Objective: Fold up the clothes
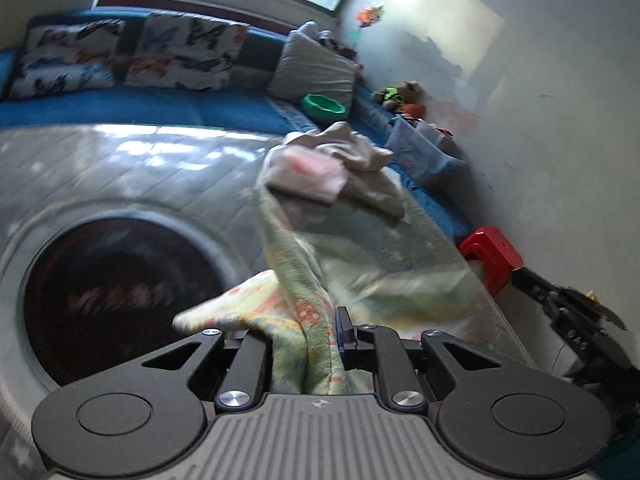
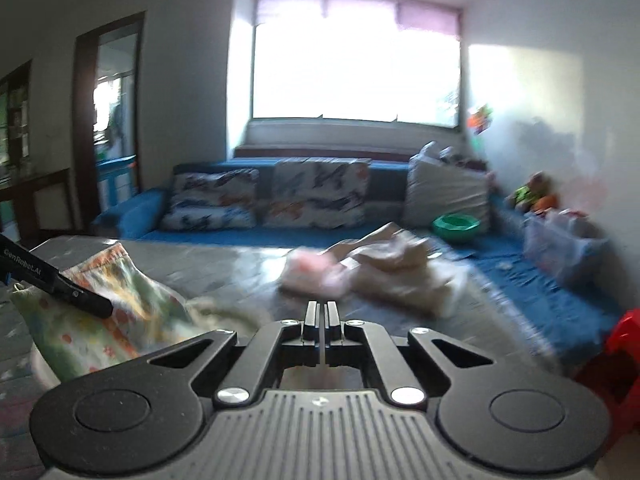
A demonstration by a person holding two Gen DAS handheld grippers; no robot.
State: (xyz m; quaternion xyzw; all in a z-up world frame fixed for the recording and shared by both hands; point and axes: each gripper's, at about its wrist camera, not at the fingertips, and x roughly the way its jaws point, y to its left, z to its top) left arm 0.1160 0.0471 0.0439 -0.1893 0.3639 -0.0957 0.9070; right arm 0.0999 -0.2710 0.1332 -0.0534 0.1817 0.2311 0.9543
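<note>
Garment [image 1: 308, 292]: pale green, yellow and orange print. Pile of clothes [image 2: 384, 268]: beige and pink. Sofa [image 2: 224, 236]: blue; cushions [image 2: 316, 196] butterfly-patterned. Bowl [image 2: 456, 226]: green. Stool [image 1: 490, 258]: red.

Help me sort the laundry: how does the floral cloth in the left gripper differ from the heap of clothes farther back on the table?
The floral cloth is green with orange print; the heap is pale pink and beige. The cloth hangs clamped in the left gripper, lifted off the table; the heap lies loose on it, untouched. Both are still unfolded.
</note>
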